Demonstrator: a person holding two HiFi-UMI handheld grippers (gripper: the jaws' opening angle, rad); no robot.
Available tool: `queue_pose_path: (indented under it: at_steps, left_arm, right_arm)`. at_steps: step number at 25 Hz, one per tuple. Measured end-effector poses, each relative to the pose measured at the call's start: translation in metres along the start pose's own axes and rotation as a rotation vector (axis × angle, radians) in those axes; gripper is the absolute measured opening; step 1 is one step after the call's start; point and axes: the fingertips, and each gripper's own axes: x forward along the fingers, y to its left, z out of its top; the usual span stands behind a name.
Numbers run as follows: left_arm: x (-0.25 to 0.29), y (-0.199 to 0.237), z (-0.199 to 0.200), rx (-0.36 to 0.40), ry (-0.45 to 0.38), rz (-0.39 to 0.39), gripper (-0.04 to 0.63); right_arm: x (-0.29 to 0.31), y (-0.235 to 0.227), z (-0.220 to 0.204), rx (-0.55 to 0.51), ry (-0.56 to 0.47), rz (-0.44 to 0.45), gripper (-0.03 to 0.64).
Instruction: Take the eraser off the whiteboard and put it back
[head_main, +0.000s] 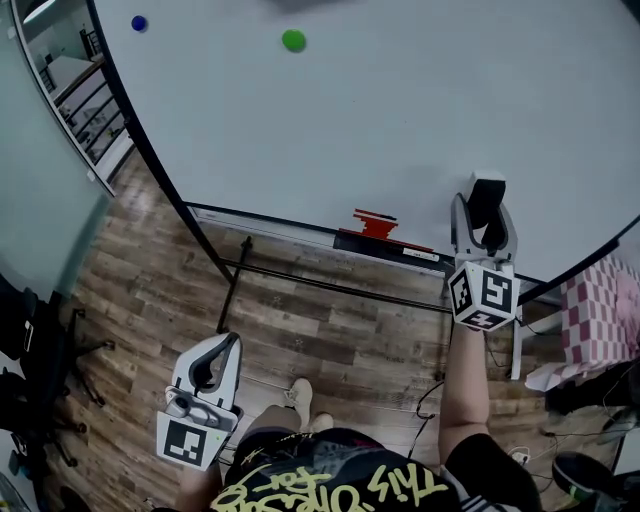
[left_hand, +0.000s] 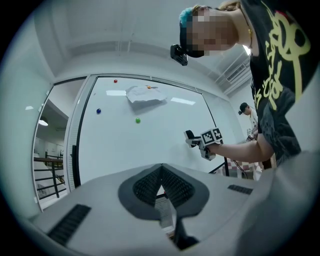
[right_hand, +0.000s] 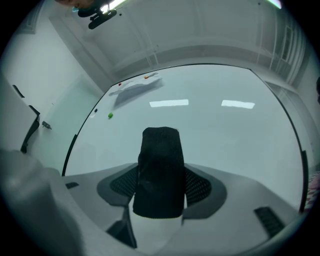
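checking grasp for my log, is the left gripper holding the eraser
No, the eraser is clamped in the right gripper, while the left gripper is shut on nothing.

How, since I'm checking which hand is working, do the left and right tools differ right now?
The right tool is shut on the black eraser; the left tool is shut with nothing between its jaws. The right tool is raised to the whiteboard; the left tool hangs low over the wooden floor, apart from the board. Both are pale grey, of the same build.
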Motion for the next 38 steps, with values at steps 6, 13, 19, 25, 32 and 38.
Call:
queue_pose_path:
  at_steps: [6, 13, 19, 25, 32, 38]
  left_arm:
    - [-0.008, 0.014, -0.004, -0.004, 0.01, 0.039, 0.006]
    - [-0.007, 0.023, -0.004, 0.005, 0.007, 0.059, 0.006]
    - [-0.01, 0.027, -0.006, 0.004, 0.013, 0.07, 0.006]
    - [-0.005, 0.021, -0.007, 0.016, 0.015, 0.058, 0.006]
    - [0.001, 0.023, -0.001, 0.007, 0.002, 0.052, 0.006]
    - [-0.008, 0.023, -0.001, -0.008, 0.005, 0.058, 0.006]
  right_arm:
    - [0.019, 0.001, -0.01, 0.008, 0.024, -0.009, 0.261]
    - [0.032, -0.011, -0.022, 0.03, 0.048, -0.049, 0.261]
    - [0.039, -0.013, -0.024, 0.028, 0.053, -0.058, 0.261]
    - [0.041, -0.016, -0.027, -0.004, 0.043, -0.077, 0.261]
    - [0.048, -0.016, -0.032, -0.069, 0.029, -0.144, 0.261]
    - [0.05, -0.013, -0.03, -0.072, 0.024, -0.167, 0.261]
